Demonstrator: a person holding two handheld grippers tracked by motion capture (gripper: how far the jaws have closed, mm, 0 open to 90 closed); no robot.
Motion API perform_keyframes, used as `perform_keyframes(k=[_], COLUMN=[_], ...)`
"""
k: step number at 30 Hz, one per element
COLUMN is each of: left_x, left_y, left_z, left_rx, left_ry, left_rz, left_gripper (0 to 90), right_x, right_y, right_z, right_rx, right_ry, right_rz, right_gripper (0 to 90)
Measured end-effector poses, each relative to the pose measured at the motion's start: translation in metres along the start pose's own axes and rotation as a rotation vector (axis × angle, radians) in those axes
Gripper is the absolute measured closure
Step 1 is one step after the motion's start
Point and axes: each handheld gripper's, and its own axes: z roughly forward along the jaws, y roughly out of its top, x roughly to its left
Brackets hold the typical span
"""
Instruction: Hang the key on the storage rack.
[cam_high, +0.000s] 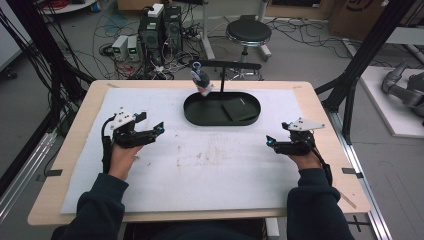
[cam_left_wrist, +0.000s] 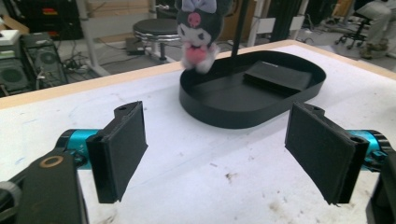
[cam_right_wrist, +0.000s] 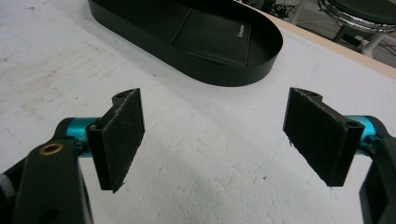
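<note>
L gripper (cam_high: 152, 121) sits on the white mat (cam_high: 200, 170) at the table's left, jaws spread wide, nothing between them, pointing right/fwd toward the tray. In the left gripper view both pads (cam_left_wrist: 123, 149) are well apart w/ bare mat in the gap.

Center-back: black oval tray (cam_high: 197, 116) on the mat, near the far edge. Flat black wallet (cam_high: 239, 109) lies inside, in the tray's right half, flat on the floor of it. A black stand (cam_high: 223, 75) rises from the tray w/ a horizontal bar on top; small plush toy (cam_high: 201, 81) (dark head, pink/white body) hangs from the bar's left end, over the tray's left rim. In the left gripper view the plush (cam_left_wrist: 200, 35) hangs just above the rim; can't tell if touching.

R gripper (cam_high: 270, 142) on the mat at the right, jaws also wide apart, empty, pointing left. The right gripper view has the wallet (cam_right_wrist: 212, 38) and tray (cam_right_wrist: 243, 72) ahead, well apart from the pads (cam_right_wrist: 122, 135).

Both grippers well apart from tray and from each other. Mat has brownish stains (cam_high: 210, 155) mid-area.
</note>
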Motion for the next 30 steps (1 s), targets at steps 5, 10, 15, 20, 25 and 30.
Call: perform_keyframes(k=[5, 10, 15, 20, 25, 30], left_x=[0.005, 0.009, 0.011, 0.015, 0.018, 0.019], left_y=[-0.005, -0.009, -0.009, -0.01, -0.012, -0.012], left_z=[-0.005, -0.007, -0.01, -0.01, -0.01, -0.01], left_rx=[-0.004, 0.004, -0.005, -0.008, 0.003, 0.0], left_ry=[0.017, 0.01, 0.009, 0.003, 0.001, 0.006], left_rz=[0.0, 0.002, 0.001, -0.013, -0.021, -0.024], left_gripper=[20.0, 20.0, 20.0, 20.0, 20.0, 20.0], right_x=[0.0, 0.001, 0.002, 0.002, 0.002, 0.002], right_y=[-0.002, -0.002, -0.001, -0.001, -0.002, -0.002], right_z=[0.0, -0.001, -0.002, -0.001, 0.0, 0.001], right_rx=[0.006, 0.007, 0.007, 0.012, 0.017, 0.021], right_ry=[-0.009, -0.02, -0.026, -0.032, -0.029, -0.027], right_rz=[0.011, 0.015, 0.004, 0.009, 0.013, 0.012], right_gripper=[21.0, 21.0, 21.0, 21.0, 21.0, 21.0])
